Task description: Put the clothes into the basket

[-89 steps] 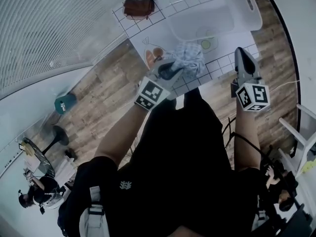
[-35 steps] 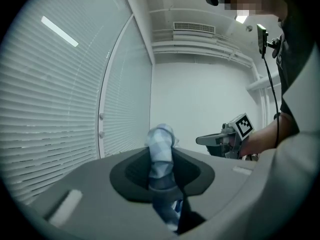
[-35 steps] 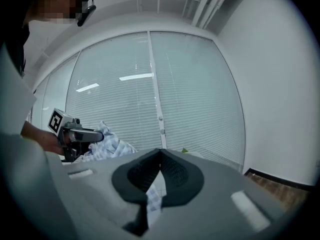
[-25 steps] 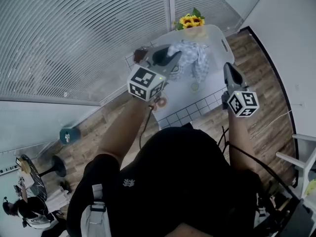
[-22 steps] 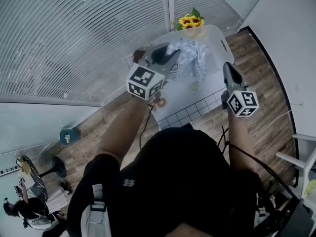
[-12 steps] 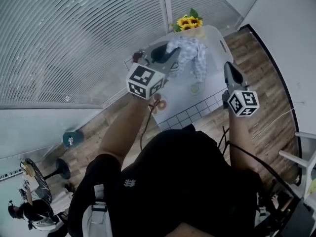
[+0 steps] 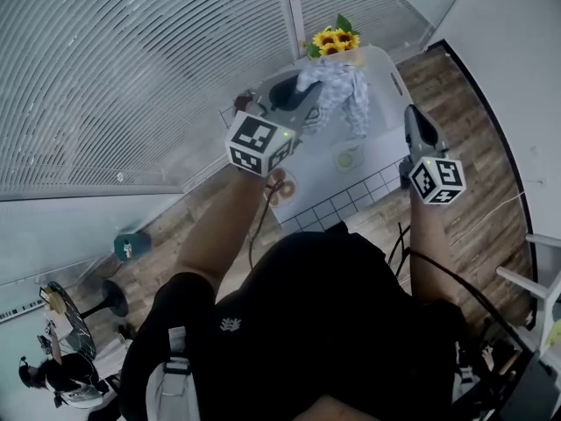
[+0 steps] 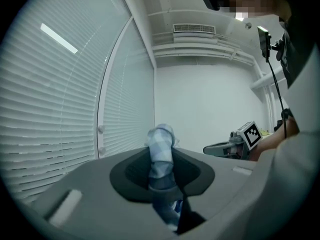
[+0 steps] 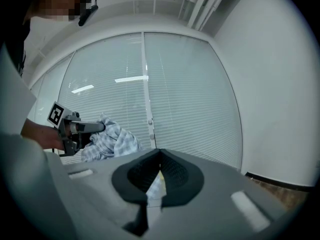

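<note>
Blue-checked cloth (image 7: 340,90) in pinch of outstretched level left tool (image 7: 304,103); right tool (image 7: 415,117) level, jaws together.

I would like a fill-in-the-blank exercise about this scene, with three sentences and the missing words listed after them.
1. The left gripper is shut on a checked cloth in blue and ___.
2. The right gripper holds ___.
3. The flowers beyond the basket are ___ in colour.

Missing words: white; nothing; yellow.
</note>
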Available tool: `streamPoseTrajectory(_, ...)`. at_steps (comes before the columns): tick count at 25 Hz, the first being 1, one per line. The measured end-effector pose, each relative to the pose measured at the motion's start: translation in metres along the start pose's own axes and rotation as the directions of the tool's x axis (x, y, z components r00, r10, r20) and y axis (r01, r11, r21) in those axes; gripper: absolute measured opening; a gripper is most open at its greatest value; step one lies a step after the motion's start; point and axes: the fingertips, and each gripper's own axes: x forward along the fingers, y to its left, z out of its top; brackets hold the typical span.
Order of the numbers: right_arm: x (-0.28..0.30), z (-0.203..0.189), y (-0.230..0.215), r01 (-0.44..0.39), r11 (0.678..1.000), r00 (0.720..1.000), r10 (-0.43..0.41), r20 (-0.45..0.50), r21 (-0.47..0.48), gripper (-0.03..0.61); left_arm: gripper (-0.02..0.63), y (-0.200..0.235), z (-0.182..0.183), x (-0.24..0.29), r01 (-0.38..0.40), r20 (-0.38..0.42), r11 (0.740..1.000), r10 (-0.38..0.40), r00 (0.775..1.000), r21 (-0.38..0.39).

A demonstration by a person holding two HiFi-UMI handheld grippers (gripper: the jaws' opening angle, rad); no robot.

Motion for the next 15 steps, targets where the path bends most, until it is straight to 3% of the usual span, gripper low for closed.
streamPoseTrajectory(15,0.018,0.019,-0.006,-0.022,0.999,0.999,0.023,0.038,-0.042,0.002,0.1,0.008,-0.01,0.027,-0.025,-0.019,1.0,0.025,1.0,-0.016)
